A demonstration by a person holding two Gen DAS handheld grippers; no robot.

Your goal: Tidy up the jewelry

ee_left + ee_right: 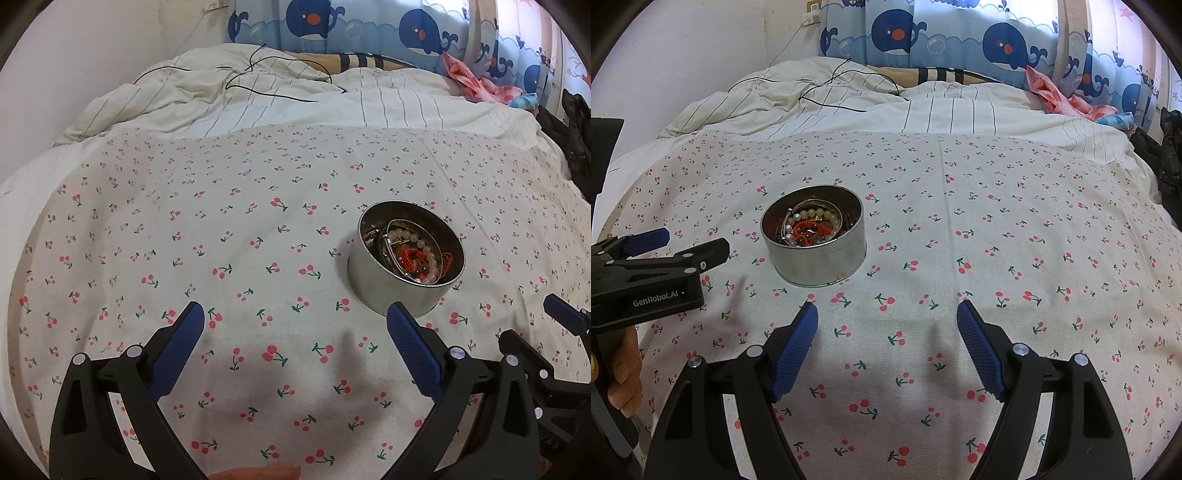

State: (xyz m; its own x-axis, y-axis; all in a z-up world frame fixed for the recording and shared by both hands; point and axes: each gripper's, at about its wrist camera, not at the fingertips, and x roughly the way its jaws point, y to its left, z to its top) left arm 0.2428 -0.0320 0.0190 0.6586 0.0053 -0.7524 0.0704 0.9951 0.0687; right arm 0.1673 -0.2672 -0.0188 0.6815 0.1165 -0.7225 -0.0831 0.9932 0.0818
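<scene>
A white cherry-print cloth (997,221) covers the bed; behind lie a rumpled striped duvet (849,107), a thin black cable (831,103) and whale-patterned blue curtains (960,33).

I am over a bed spread with a cherry-print cloth (960,221). Beyond it a striped white duvet (849,107) lies rumpled, a thin black cable (831,79) trailing across it. A blue whale-print curtain (960,33) hangs behind, daylight glowing through, beside a plain white wall (701,48).

The right gripper (886,314) hovers with fingers (798,347) spread over the cherry-print cloth (997,229), near the jewelry-filled tin (816,266).
</scene>
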